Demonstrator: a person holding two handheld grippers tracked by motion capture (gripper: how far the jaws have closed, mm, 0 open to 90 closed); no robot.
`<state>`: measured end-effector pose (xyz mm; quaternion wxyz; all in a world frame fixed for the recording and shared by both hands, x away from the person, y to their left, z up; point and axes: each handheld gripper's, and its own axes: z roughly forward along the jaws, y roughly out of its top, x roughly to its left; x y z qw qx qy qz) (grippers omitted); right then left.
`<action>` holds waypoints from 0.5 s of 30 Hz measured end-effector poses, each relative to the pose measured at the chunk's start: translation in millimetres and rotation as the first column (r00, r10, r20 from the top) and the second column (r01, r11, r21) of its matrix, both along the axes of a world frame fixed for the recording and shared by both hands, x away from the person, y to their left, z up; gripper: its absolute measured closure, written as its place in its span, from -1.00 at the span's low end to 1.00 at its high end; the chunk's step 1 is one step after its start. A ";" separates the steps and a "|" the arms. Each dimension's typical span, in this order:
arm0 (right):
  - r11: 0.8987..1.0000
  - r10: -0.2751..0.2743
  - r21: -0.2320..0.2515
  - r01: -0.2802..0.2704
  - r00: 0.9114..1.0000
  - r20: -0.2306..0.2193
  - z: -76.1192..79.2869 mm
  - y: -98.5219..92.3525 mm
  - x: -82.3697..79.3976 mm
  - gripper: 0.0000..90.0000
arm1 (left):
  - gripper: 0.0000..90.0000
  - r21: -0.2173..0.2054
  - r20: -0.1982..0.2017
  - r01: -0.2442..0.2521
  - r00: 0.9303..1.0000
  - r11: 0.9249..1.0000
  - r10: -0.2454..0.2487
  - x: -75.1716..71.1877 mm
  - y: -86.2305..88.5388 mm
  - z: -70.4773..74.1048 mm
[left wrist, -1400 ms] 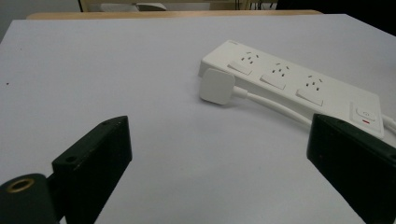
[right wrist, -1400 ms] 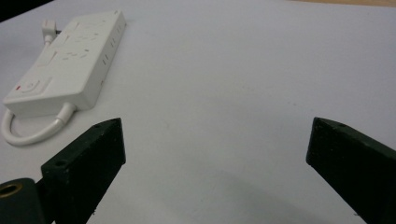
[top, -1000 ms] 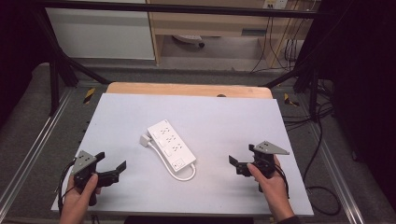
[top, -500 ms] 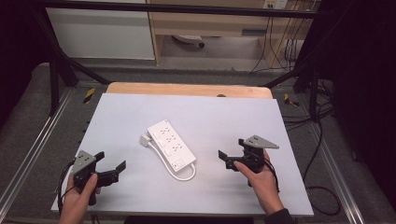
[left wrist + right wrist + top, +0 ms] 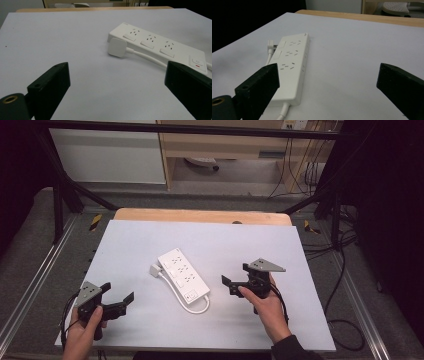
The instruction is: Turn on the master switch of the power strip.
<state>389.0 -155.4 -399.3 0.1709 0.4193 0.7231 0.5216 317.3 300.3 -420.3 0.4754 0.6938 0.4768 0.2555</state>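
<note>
Both grippers' fingers (image 5: 129, 297) spread wide, holding nothing, flanking the white power strip (image 5: 183, 273).

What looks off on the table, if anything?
Nothing broken or spilled. The power strip lies diagonal to the table edges, its cord looped alongside and its plug loose on the surface beside it. Both grippers, left and right, are open and clear of it.

white power strip (image 5: 183, 280), flat, diagonal, mid-table, cord looped
</note>
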 end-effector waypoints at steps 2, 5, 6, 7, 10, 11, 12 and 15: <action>1.000 0.001 0.000 -0.001 1.000 0.001 0.9 1.2 0.9 -0.87 | -0.86 0.000 -0.001 0.000 1.000 1.000 0.000 0.2 0.0 -0.1; 1.000 0.003 -0.001 -0.003 1.000 0.007 3.2 4.1 2.6 -0.85 | -0.86 0.006 0.009 0.003 1.000 1.000 -0.003 -0.4 0.2 0.4; 1.000 0.001 -0.003 -0.001 1.000 0.014 5.7 6.7 3.4 -0.83 | -0.86 0.009 0.012 0.004 1.000 1.000 -0.005 -0.5 0.3 0.5; 1.000 0.003 -0.004 -0.003 1.000 0.019 6.4 7.3 3.9 -0.81 | -0.86 0.010 0.012 0.005 1.000 1.000 -0.005 -0.6 0.3 0.5; 1.000 0.007 -0.004 -0.007 1.000 0.025 8.4 9.6 4.9 -0.77 | -0.86 0.008 0.010 0.005 1.000 1.000 -0.005 -0.5 0.0 0.4; 1.000 0.006 -0.005 -0.006 1.000 0.026 9.1 10.4 5.3 -0.74 | -0.86 0.008 0.009 0.005 1.000 1.000 -0.005 -0.5 0.0 0.3; 1.000 0.007 -0.002 -0.007 1.000 0.030 9.8 11.6 5.7 -0.72 | -0.86 0.010 0.009 0.006 1.000 1.000 -0.006 -0.5 0.1 0.3; 1.000 0.017 0.002 -0.018 0.999 0.037 11.7 16.3 7.4 -0.59 | -0.86 0.009 0.007 0.006 1.000 1.000 -0.006 -0.6 0.1 0.3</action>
